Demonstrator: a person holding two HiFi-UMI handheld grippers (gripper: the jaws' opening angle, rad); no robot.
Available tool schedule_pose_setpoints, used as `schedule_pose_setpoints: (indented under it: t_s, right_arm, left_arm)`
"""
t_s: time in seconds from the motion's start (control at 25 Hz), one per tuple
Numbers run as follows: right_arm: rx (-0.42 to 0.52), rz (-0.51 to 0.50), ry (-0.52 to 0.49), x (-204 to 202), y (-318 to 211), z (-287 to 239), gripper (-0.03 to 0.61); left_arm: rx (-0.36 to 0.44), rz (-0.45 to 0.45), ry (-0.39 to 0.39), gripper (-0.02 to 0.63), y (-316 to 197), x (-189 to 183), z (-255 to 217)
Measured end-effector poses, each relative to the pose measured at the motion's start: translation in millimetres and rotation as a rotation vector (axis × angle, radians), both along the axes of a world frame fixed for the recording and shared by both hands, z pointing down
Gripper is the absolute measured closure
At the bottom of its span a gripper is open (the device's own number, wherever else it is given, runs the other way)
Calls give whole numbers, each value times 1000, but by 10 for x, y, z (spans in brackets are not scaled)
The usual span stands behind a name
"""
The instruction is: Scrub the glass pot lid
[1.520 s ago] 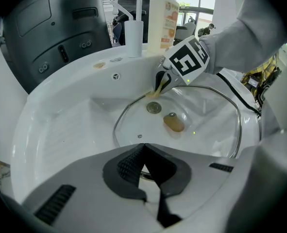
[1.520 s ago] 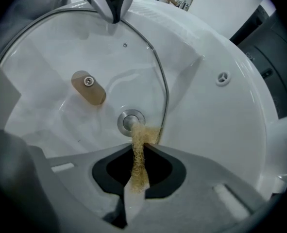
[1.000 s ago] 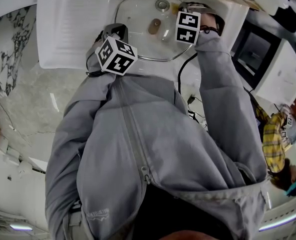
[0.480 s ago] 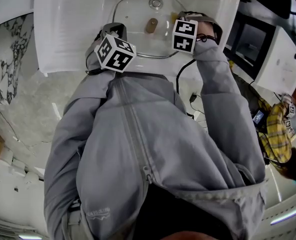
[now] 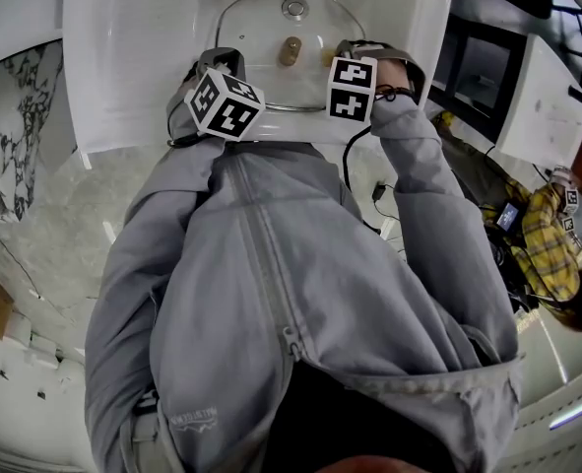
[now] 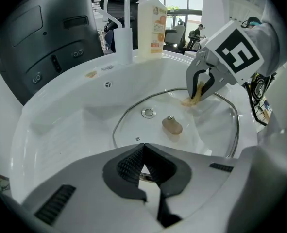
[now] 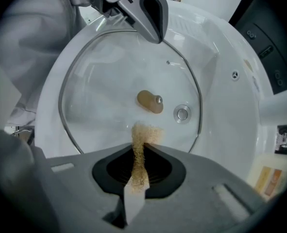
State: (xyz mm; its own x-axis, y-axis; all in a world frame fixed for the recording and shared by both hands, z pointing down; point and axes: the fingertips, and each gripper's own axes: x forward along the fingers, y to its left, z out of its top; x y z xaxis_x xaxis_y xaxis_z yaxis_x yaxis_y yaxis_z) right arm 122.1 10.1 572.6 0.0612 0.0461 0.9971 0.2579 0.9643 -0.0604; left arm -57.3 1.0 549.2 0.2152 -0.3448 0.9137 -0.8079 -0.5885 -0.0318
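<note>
Left tongs (image 6: 144, 168) pinch glass lid (image 6: 209, 130); right tongs (image 7: 136, 166) grip scrubber (image 7: 144, 134); bottle (image 6: 151, 23) label illegible.

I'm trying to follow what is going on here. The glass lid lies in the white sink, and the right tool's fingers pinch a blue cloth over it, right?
Not quite: it is no blue cloth. The right gripper pinches a tan scrubbing pad between its fingers, as the right gripper view shows. The rest holds: the glass lid lies in the white sink, with the pad over it.
</note>
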Motion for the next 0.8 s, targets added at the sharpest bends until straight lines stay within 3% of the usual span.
schedule_pose_setpoints:
  t_s: [0.28,0.8]
  right_arm:
    - [-112,90,-121,-227,322,-320,543]
    - [-258,213,-140,-596,476,-459,543]
  left_arm:
    - [-2,22,-6,607,-43,103,-68]
    - [-36,89,11,607,-103,237,-28]
